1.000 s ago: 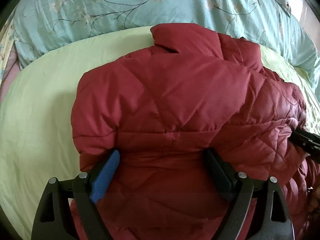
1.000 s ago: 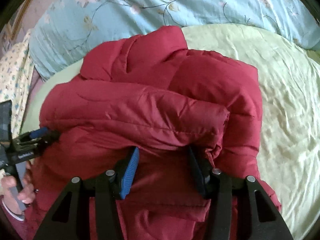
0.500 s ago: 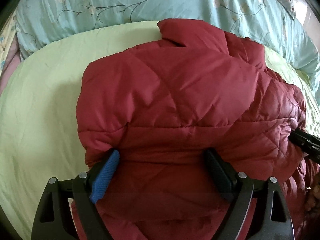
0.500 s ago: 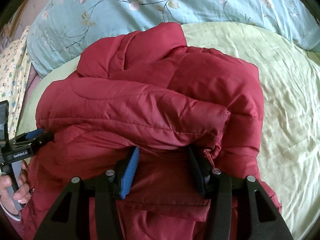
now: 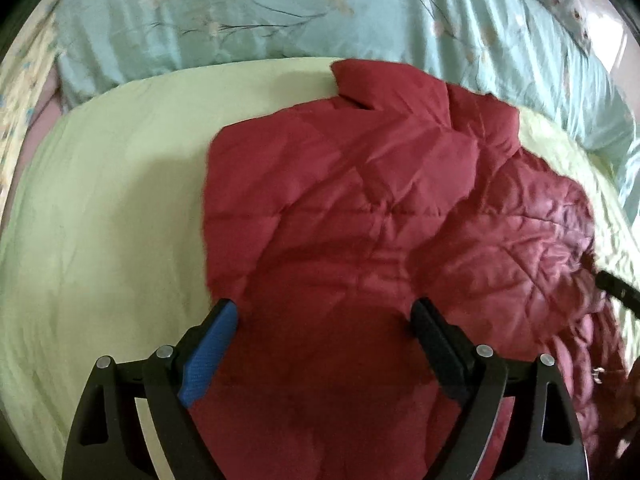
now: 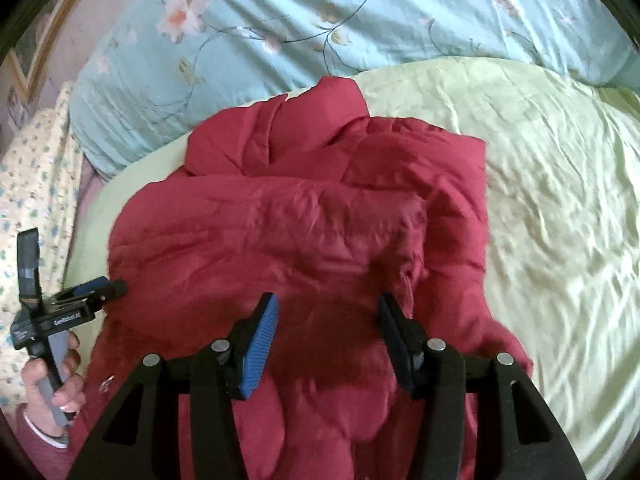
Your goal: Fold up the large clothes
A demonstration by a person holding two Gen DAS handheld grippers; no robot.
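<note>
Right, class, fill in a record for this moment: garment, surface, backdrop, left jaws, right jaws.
garment: dark red quilted padded jacket, bunched and partly folded, collar at the far end
surface: pale green bed sheet, under the jacket
backdrop: light blue floral quilt along the sheet's far edge
left gripper: jaws wide apart over the jacket, not pinching it
right gripper: jaws have just been opening; jacket shows between them, pads off it

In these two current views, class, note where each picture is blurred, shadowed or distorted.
Left wrist view: fisheye bends the green sheet; the red jacket is motion-blurred, shadowed near the left hand-held gripper. Right wrist view: similar blur, dark corners, shadow between the right hand-held gripper's fingers.
</note>
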